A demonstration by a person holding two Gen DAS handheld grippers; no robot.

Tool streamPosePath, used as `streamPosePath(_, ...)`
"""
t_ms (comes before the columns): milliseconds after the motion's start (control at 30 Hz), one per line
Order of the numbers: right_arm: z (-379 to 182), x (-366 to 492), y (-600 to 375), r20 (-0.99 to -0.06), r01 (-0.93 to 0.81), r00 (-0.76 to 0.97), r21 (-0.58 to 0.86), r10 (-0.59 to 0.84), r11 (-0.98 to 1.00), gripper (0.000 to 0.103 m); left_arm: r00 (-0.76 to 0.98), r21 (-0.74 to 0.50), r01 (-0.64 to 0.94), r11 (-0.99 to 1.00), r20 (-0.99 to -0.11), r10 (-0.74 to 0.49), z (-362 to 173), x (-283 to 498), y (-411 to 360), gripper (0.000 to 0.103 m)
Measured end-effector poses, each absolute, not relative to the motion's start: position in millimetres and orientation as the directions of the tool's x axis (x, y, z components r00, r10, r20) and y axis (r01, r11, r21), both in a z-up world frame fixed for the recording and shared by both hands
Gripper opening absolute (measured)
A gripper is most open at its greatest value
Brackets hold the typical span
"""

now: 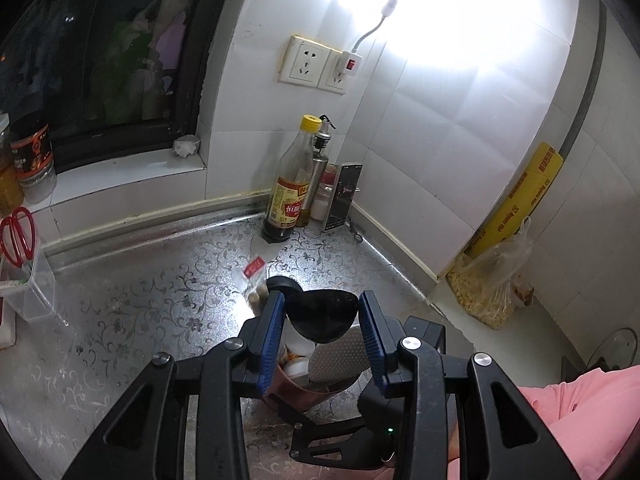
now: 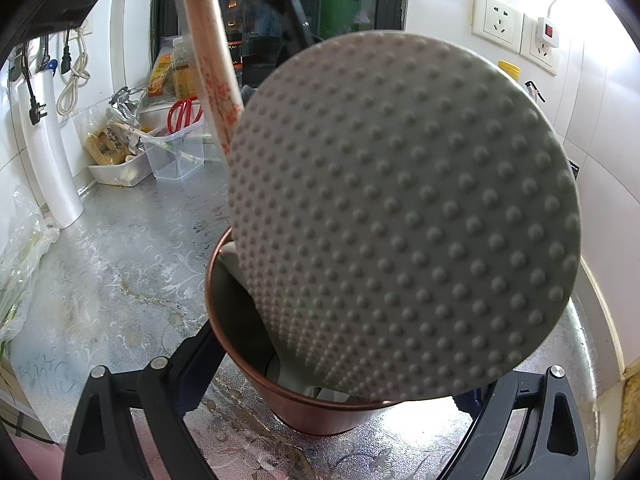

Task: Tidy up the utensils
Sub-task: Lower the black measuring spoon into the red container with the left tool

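A copper cup (image 2: 248,364) stands on the patterned steel counter (image 2: 120,264). A grey dimpled paddle (image 2: 400,220) leans out of it and fills most of the right wrist view. My right gripper (image 2: 340,372) has a finger on each side of the cup and grips it. My left gripper (image 1: 321,302) hovers above the cup, its blue pads (image 1: 272,332) shut on the black bowl of a spoon (image 1: 322,314). The spoon's pink floral handle (image 2: 212,80) slants down and its lower end is hidden behind the paddle.
Sauce bottles (image 1: 290,192) stand in the far corner, with a small packet (image 1: 252,276) in front of them. A clear box with red scissors (image 1: 20,248) sits at the left. At the right are a bag of grains (image 1: 492,288), a yellow box (image 1: 524,200) and a pink sleeve (image 1: 580,420).
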State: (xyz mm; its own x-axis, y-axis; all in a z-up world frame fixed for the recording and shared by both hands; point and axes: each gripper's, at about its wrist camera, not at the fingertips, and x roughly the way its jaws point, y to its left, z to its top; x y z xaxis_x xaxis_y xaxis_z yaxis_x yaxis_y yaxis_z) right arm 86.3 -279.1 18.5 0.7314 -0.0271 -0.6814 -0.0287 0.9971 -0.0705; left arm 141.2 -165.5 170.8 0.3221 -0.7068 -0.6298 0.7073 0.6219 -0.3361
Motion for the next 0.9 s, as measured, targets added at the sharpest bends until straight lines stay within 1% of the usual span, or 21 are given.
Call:
streamPosePath(267,19,84,-279,-0.683,-0.028,0.730,-0.074,-0.030,0.997,0.097,0.319,-0.354,0.675,0.647,-0.651,-0.689,163,146,-163,0.040)
streamPosePath(467,19,83,-281,-0.683,-0.029,0.730,-0.074,-0.029,0.997,0.097,0.278,-0.357,0.670,0.651,-0.692,-0.666,145,147,-173,0.039)
streamPosePath(900,22,81,-286,-0.685,-0.030,0.728,-0.070,-0.026,0.997,0.097,0.211,-0.427,0.629,0.650,-0.711,-0.671,121,160,-178,0.039)
